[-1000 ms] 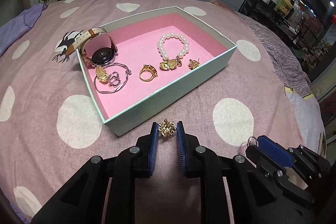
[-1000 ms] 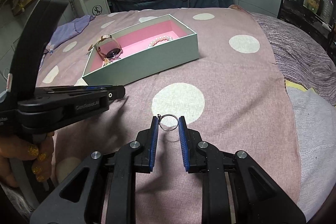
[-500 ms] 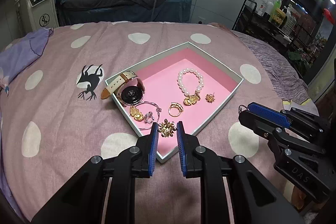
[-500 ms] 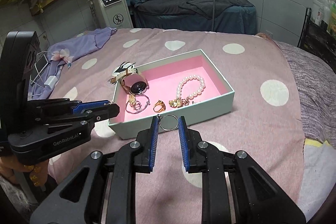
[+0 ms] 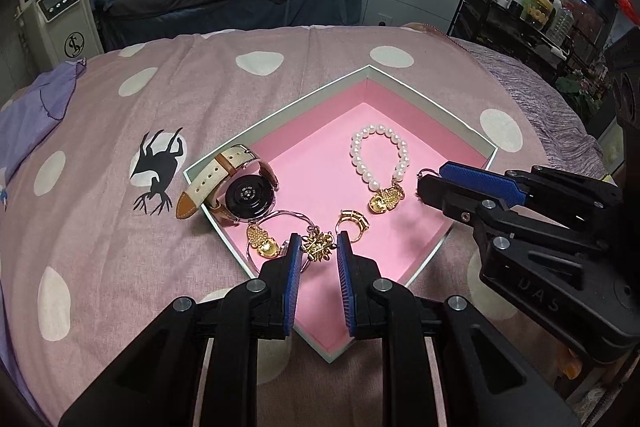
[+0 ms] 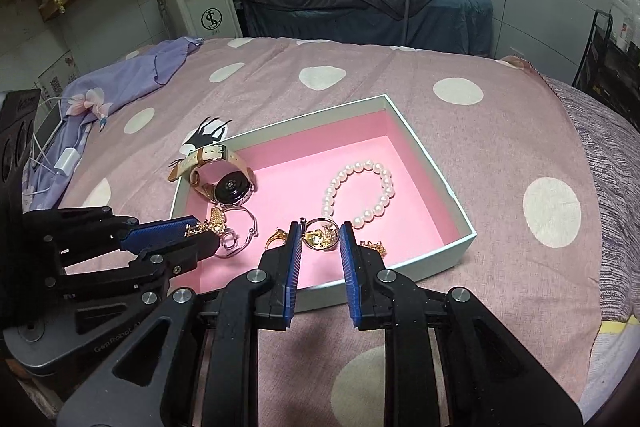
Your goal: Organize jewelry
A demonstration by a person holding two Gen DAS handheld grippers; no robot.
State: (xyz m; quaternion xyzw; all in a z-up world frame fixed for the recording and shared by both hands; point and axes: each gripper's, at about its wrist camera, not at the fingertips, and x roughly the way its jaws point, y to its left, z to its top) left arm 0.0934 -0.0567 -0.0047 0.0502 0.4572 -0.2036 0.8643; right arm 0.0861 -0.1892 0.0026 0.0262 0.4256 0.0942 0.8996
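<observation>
pink-lined box (image 6: pixel 460 247) sits on dotted bedspread (image 6: pixel 500 131). left gripper (image 5: pixel 318 247) above near corner of box, jaws closed to narrow gap, pinching gold brooch (image 5: pixel 319 245). right gripper (image 6: pixel 320 237) over near edge of box, jaws narrowly parted, clamping thin silver ring (image 6: pixel 321 233). inside box: watch (image 5: pixel 248 193) at left, strap over rim; pearl bracelet (image 5: pixel 378 159) toward far right; silver bangle (image 6: pixel 236 235) and gold ring (image 5: pixel 352 221) near front.

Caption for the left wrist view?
Left gripper carries a gold brooch over the pink-lined box of jewelry.
</observation>
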